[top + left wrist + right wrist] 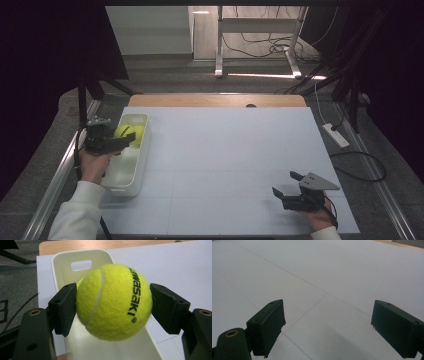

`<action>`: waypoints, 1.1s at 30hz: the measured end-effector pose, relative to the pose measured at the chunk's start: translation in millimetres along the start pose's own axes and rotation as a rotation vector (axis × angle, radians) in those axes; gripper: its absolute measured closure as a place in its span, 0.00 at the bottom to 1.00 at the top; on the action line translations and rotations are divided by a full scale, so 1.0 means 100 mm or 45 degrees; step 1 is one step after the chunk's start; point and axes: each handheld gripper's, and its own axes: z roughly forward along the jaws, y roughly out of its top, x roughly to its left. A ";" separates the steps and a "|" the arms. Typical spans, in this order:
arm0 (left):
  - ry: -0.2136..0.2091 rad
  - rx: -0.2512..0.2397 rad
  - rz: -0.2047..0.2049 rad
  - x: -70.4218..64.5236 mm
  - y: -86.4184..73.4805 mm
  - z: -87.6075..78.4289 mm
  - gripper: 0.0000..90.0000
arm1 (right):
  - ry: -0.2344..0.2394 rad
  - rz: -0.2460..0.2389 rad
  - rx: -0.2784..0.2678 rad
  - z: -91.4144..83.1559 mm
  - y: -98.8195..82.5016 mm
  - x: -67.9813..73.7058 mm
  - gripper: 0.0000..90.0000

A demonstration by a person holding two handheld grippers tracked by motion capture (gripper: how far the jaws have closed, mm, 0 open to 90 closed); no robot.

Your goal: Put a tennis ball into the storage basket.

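A yellow tennis ball (113, 301) with black lettering sits between the jaws of my left gripper (113, 307), whose black pads press on its two sides. In the high view the left gripper (131, 136) holds the ball (126, 131) over the far half of a long white bin (131, 175) at the table's left edge. Beneath the ball, the bin's (82, 255) inside and its handle slot are visible. My right gripper (286, 184) rests low at the table's near right, jaws wide apart. Between its jaws (328, 330) lies only bare table.
A white mat (230, 165) with faint seam lines covers the table, and a wooden strip (215, 100) shows along its far edge. Beyond the table stand a desk frame and loose cables on the floor. A power strip (336, 135) lies on the floor to the right.
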 end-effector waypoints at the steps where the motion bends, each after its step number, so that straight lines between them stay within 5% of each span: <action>1: 0.000 0.006 0.002 0.00 0.00 0.01 0.29 | 0.000 -0.001 0.000 0.00 0.00 0.00 0.13; 13: -0.002 0.083 0.006 0.00 -0.04 0.09 0.29 | -0.001 -0.004 0.006 0.00 0.00 0.00 0.13; 33: 0.000 0.095 0.005 0.00 -0.05 0.11 0.29 | 0.001 -0.003 0.003 0.00 0.00 0.00 0.13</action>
